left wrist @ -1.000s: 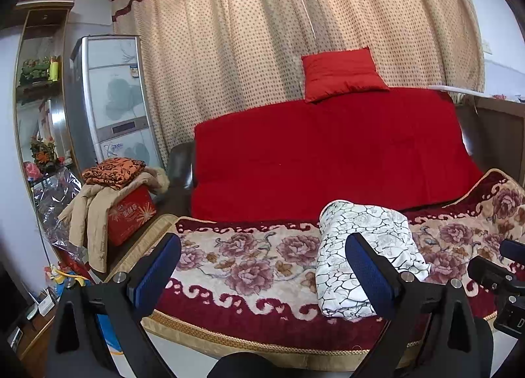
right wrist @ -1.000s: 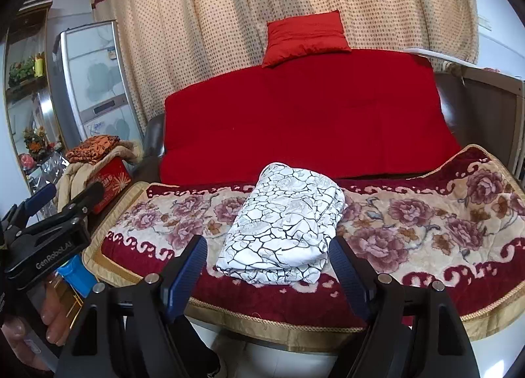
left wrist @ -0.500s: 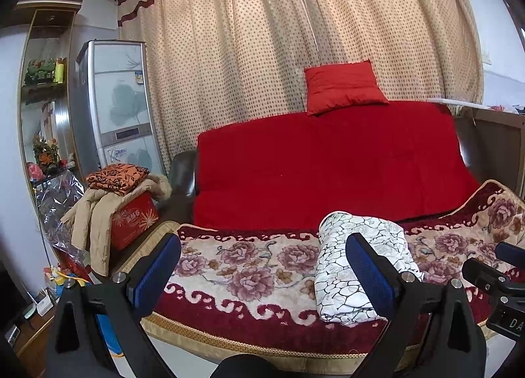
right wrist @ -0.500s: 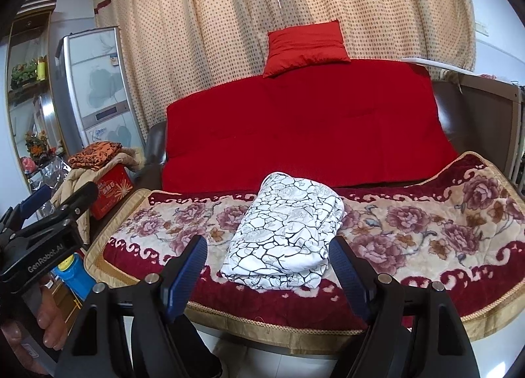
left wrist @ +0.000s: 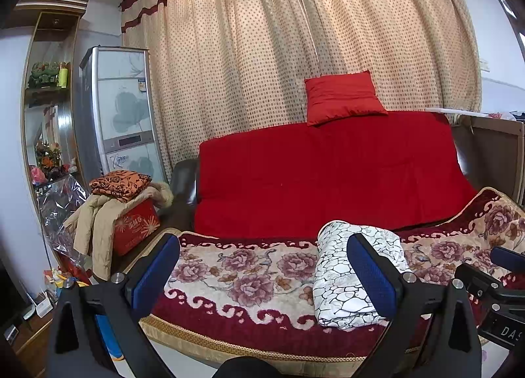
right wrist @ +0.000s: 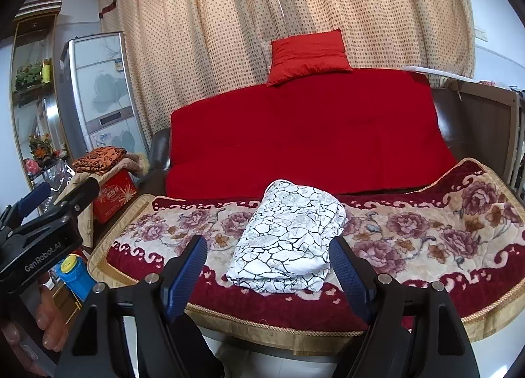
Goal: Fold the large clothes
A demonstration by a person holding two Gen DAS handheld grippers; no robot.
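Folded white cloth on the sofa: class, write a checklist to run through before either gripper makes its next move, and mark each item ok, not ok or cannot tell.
1. Folded white cloth lies in a compact bundle on the floral blanket: ok.
2. Left gripper open, nothing between its fingers: ok.
3. Right gripper open, nothing held: ok.
4. Both grippers clear of the cloth, not touching it: ok.
5. Every inner layer lies smooth and even: cannot tell, since only the outside shows.
6. Another garment is ready to fold: cannot tell; an orange patterned cloth and a beige jacket lie on a red box beside the sofa.
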